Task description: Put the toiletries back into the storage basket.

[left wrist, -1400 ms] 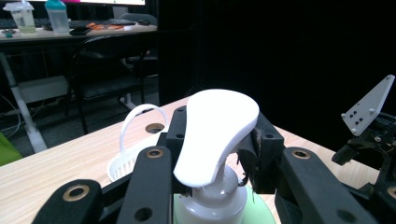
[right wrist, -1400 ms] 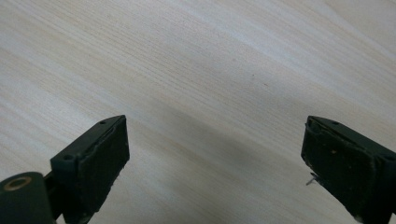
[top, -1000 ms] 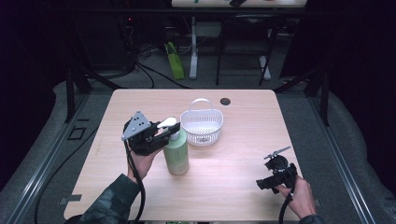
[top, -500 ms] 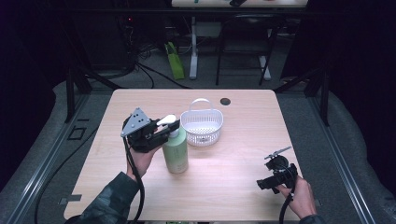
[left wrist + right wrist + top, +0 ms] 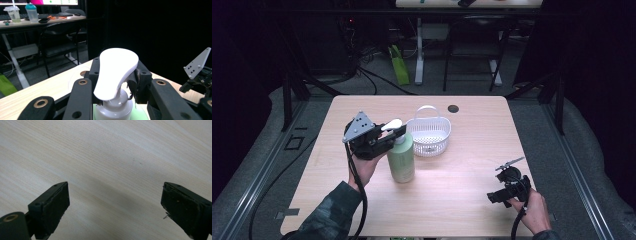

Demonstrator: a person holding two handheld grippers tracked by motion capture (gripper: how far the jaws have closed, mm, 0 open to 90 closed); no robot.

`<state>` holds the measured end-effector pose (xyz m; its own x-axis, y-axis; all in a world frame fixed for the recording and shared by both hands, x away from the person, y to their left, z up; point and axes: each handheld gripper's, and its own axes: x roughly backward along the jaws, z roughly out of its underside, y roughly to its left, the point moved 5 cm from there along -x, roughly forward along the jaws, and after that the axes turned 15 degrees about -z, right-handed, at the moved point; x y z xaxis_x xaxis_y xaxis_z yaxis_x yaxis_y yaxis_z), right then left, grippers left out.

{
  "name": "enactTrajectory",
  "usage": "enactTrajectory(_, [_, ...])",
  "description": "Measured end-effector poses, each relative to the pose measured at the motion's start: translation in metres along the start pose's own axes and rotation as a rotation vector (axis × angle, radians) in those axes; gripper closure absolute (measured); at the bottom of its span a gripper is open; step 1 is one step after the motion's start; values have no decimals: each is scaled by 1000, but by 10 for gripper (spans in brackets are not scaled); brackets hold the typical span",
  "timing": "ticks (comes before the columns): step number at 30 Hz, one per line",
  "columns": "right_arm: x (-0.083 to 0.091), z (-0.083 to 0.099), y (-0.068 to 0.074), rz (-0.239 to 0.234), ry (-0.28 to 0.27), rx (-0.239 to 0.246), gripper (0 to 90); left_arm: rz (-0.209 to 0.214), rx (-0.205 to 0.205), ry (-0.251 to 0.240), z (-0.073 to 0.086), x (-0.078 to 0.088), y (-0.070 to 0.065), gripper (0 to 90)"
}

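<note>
A pale green pump bottle [image 5: 401, 161] with a white pump head [image 5: 116, 70] stands upright near the middle of the table, just left of a white basket [image 5: 430, 148]. My left gripper [image 5: 394, 133] reaches it from the left, level, and is shut on the bottle's neck right under the pump head; in the left gripper view the black jaws press on both sides of the neck [image 5: 113, 100]. Near the table's front right my right gripper [image 5: 495, 196] is held low, its jaws wide apart above bare wood [image 5: 115, 202].
The light wooden table [image 5: 472, 170] has a small dark round hole [image 5: 453, 108] at its back edge behind the basket. A cable trails from each gripper toward the front edge. Chairs and desk legs stand in the dark beyond the table.
My left gripper and the bottle in it have shifted slightly up and back. The right gripper has stayed where it was.
</note>
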<state>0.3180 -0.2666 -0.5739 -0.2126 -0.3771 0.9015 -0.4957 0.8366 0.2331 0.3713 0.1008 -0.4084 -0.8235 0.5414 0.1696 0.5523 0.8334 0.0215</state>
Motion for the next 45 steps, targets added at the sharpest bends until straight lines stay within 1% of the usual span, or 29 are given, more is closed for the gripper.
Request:
enactTrajectory(11, [0,0,0,-2,0,0,80,3,-10,-12,-12,0,1,672])
enactTrajectory(19, [0,0,0,1,-2,-3,80,4,-24,-22,-20,2,2,673])
enactTrajectory(24, [0,0,2,3,1,9,80,1,-24,-28,-25,4,4,673])
enactTrajectory(26, [0,0,2,3,1,10,80,0,-17,-33,-27,4,6,673])
enactTrajectory(27, [0,0,2,-2,-2,3,80,0,-17,-34,-28,4,6,673])
enactTrajectory(29, [0,0,1,6,1,9,80,0,-17,-38,-29,4,7,673])
enactTrajectory(30, [0,0,1,1,-2,2,80,-1,-16,-40,-30,4,7,673])
enactTrajectory(32, [0,0,0,7,2,5,80,-2,-19,-40,-33,5,8,673])
enactTrajectory(36, [0,0,0,4,-2,-1,80,-2,-18,-49,-37,5,8,674])
enactTrajectory(37, [0,0,0,4,-3,-4,80,-5,-23,-48,-37,5,8,673])
enactTrajectory(45, [1,0,0,5,-4,-1,80,-6,-15,-54,-42,5,7,674])
